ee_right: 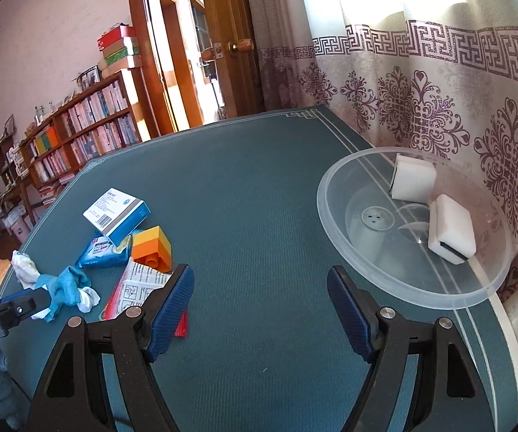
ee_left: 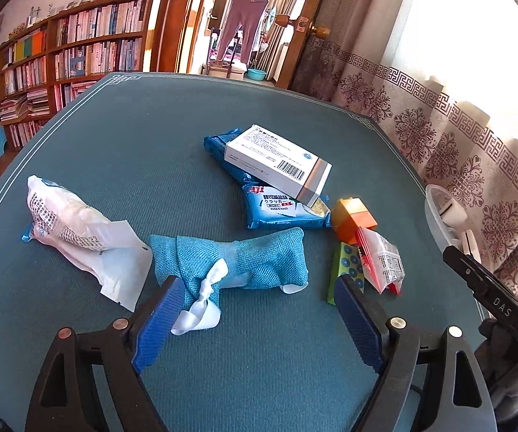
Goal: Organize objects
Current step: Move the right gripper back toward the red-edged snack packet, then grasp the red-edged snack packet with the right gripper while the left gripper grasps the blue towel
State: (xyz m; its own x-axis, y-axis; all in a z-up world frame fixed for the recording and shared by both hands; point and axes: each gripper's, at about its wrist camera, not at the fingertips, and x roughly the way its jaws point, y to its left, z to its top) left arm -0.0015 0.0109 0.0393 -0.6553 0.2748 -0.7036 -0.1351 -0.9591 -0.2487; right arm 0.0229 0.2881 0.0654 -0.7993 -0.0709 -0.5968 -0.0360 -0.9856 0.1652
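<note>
My left gripper (ee_left: pixel 259 284) is open low over the teal tablecloth. The near end of a blue woven pouch (ee_left: pixel 255 259) with a white ribbon (ee_left: pixel 205 298) lies between its pads, which do not press on it. Behind the pouch sit a white barcoded box (ee_left: pixel 277 162) on blue cracker packets (ee_left: pixel 280 212), an orange block (ee_left: pixel 354 217), a green dotted block (ee_left: pixel 345 266) and a red-and-white sachet (ee_left: pixel 381 259). My right gripper (ee_right: pixel 260 270) is open and empty beside a clear plastic bowl (ee_right: pixel 385 273) holding two white blocks (ee_right: pixel 451 230).
A crumpled white plastic packet (ee_left: pixel 75 230) lies at the left of the table. A patterned curtain (ee_right: pixel 439 108) hangs close behind the bowl at the table's right edge. A bookshelf (ee_left: pixel 79 46) and an open doorway stand beyond the far edge.
</note>
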